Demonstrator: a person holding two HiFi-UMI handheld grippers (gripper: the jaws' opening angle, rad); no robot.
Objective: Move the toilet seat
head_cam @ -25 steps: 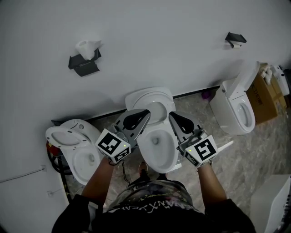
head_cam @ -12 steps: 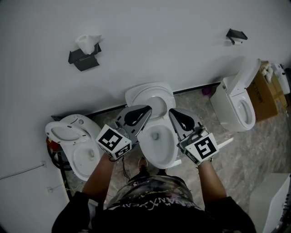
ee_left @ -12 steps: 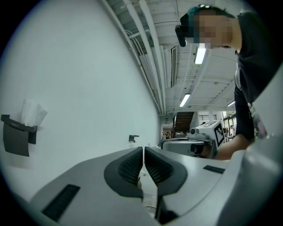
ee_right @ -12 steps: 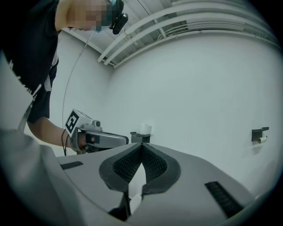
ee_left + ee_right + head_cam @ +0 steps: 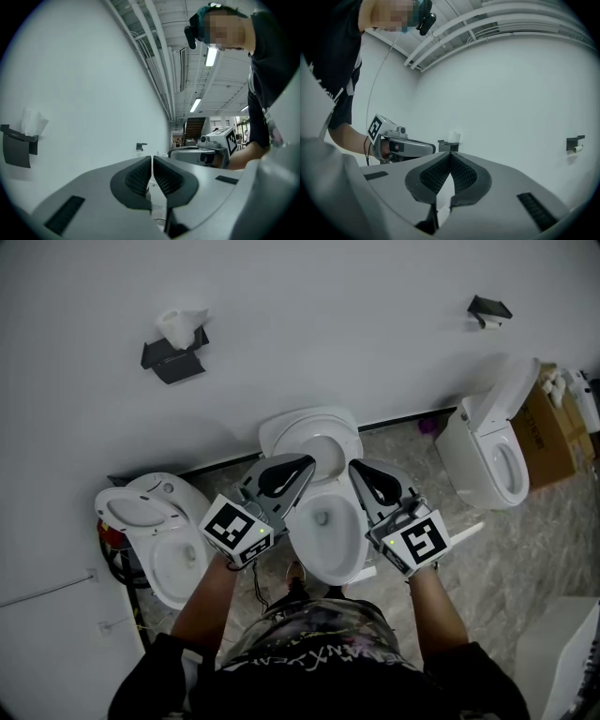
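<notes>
Left toilet [image 5: 178, 563]: at 8 o'clock in the head view, well apart from the work.
Left gripper [image 5: 306, 463]: fingers pressed together, nothing between them. It is held level above the left side of the middle bowl [image 5: 323, 573], pointing to the wall.
Toilet seat [image 5: 281, 437]: on the middle toilet, at 12 o'clock from its bowl. It appears to be tipped up towards the wall, leaving the bowl rim bare.
Right gripper [image 5: 354, 469]: fingers likewise together and empty, level above the bowl's right side.
Right toilet [image 5: 492, 465]: at 3 o'clock, not involved.
Contact: neither gripper can be seen touching the seat; both tips sit near its lower edge.
Stage, as judged: an upright seat with both grippers just short of it would suit a seat that has been lifted and let go, or one about to be brought down. The views do not settle which.
Good practice: the seat turns on its hinge. Bear on its free edge away from the hinge, both sides evenly, follow the arc slowly, and keep control until it rests.
</notes>
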